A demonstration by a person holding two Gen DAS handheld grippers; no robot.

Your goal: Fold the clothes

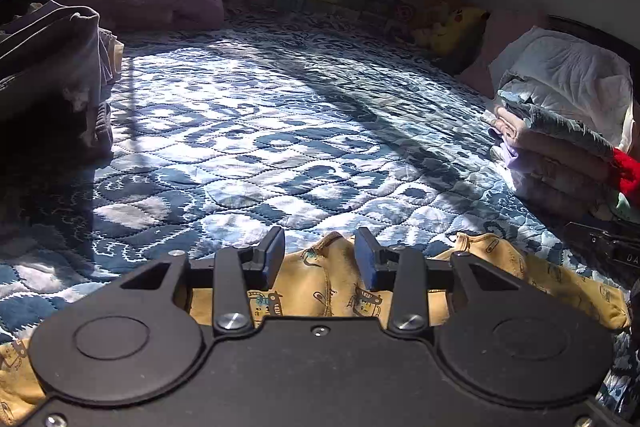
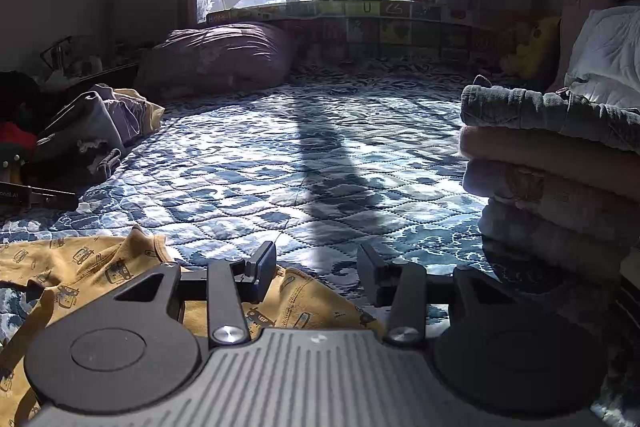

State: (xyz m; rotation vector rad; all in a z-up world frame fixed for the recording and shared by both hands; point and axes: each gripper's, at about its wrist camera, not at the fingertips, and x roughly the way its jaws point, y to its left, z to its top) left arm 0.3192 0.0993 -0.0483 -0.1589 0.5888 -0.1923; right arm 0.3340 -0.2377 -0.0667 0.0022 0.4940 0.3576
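A yellow printed garment (image 1: 332,287) lies crumpled on the blue quilted bed (image 1: 280,131), at its near edge. My left gripper (image 1: 320,253) hovers open just over the garment, its blue pads (image 1: 276,251) apart with cloth showing between them but not pinched. In the right wrist view the same yellow garment (image 2: 88,267) spreads to the left and under the tool. My right gripper (image 2: 316,267) is open at the garment's right end, with nothing between its fingers (image 2: 262,265).
A stack of folded clothes (image 2: 560,163) stands at the right (image 1: 556,147), with a white pillow (image 1: 568,67) behind. A heap of unfolded grey clothes (image 2: 92,131) sits at the left. A purple pillow (image 2: 224,55), yellow plush toy (image 1: 452,27) and window lie beyond.
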